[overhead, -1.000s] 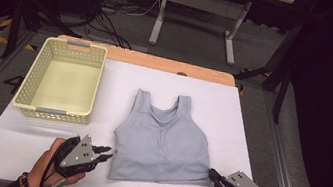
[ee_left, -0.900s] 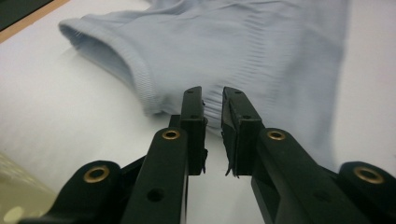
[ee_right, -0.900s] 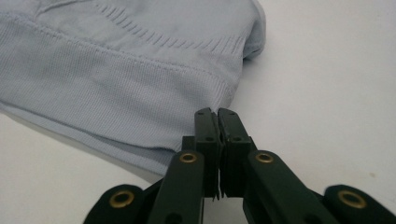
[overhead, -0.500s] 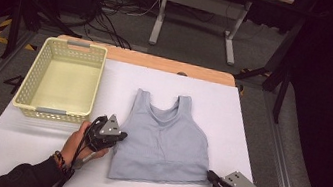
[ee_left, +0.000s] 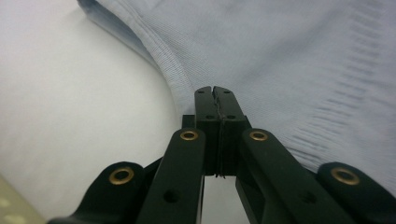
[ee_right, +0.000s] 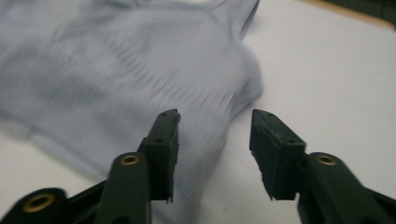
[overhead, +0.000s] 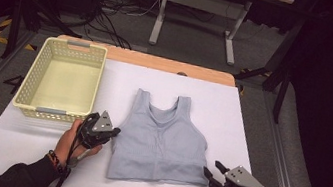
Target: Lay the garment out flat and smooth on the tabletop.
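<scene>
A pale yellow plastic basket (overhead: 63,79) with perforated walls sits on the left of a white-covered table (overhead: 259,133). Beyond the table's wooden far edge, dark cables (overhead: 117,10) and a grey metal stand (overhead: 198,7) rest on the floor.

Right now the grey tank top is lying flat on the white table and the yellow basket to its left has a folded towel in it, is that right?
Not quite. The yellow basket holds nothing; the high view shows its bare floor. The rest stands: the grey tank top lies flat on the white table, with the basket to its left.
</scene>
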A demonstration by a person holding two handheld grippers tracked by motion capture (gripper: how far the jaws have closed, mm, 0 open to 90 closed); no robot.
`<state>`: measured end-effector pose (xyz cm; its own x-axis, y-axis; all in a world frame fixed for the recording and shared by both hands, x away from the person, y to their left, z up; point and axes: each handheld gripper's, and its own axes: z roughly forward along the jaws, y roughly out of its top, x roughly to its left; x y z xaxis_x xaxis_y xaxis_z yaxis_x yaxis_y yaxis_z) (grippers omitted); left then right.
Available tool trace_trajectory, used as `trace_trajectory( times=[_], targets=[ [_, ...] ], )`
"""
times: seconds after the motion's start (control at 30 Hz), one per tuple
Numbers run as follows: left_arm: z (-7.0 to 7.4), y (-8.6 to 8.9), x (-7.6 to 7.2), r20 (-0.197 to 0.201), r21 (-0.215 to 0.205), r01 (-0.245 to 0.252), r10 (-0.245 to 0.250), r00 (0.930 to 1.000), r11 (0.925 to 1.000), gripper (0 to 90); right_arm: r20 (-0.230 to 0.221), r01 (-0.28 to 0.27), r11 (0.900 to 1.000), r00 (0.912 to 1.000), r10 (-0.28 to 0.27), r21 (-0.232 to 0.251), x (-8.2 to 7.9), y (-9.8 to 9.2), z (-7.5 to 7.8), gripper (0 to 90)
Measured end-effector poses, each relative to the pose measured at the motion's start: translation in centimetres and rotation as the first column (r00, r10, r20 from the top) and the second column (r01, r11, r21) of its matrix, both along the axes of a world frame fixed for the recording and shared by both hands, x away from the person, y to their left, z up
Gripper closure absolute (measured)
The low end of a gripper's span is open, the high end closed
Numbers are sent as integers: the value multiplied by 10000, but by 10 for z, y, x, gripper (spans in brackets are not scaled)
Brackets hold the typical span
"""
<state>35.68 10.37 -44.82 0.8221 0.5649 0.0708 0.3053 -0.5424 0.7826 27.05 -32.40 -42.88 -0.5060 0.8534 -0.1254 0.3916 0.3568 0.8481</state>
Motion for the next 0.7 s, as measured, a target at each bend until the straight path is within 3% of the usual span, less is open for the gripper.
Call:
trace_trajectory(
  times=[0.13, 0.17, 0.23, 0.27, 0.3, 0.4, 0.47, 0.6, 0.63, 0.7],
  targets=[
    [9, -4, -26, 310, -436, 759, -745, 9967, 9962, 686, 23, 125, 9999, 9999, -125, 7, 27, -5, 8, 491],
    [9, -8, -35, 230, -618, 1150, -1138, 9932, 9914, 620, -68, 113, 9999, 9999, -112, 69, 37, -7, 8, 486],
    [3, -13, -48, -64, -798, 1390, -1400, 9901, 9871, 504, -350, 220, 9992, 9992, -208, 344, 58, -9, 5, 480],
    [-1, -16, -55, -281, -771, 1465, -1491, 9884, 9862, 466, -570, 131, 9994, 9983, -114, 306, 68, -9, 3, 481],
    [-7, -19, -60, -416, -582, 1519, -1545, 9871, 9867, 423, -884, -56, 10000, 9961, 53, -36, 84, -6, -4, 482],
    [-20, -24, -69, -706, 33, 1741, -1734, 9823, 9847, 388, -1249, -98, 9999, 9921, 94, -23, 98, -5, -12, 482],
    [-24, -26, -69, -657, 349, 1717, -1692, 9834, 9845, 403, -1610, -232, 9997, 9867, 234, 29, 107, -3, -18, 481],
    [-25, -22, -66, -669, 359, 1795, -1768, 9820, 9831, 498, -1915, -543, 9985, 9801, 516, -88, 111, -1, -24, 532],
    [-24, -21, -66, -634, 429, 1804, -1775, 9821, 9827, 553, -2116, -765, 9971, 9744, 757, 45, 112, -2, -28, 638],
    [-23, -20, -66, -722, 514, 1928, -1889, 9793, 9799, 671, -2176, -1053, 9943, 9702, 1067, 180, 112, -2, -32, 697]
  ],
)
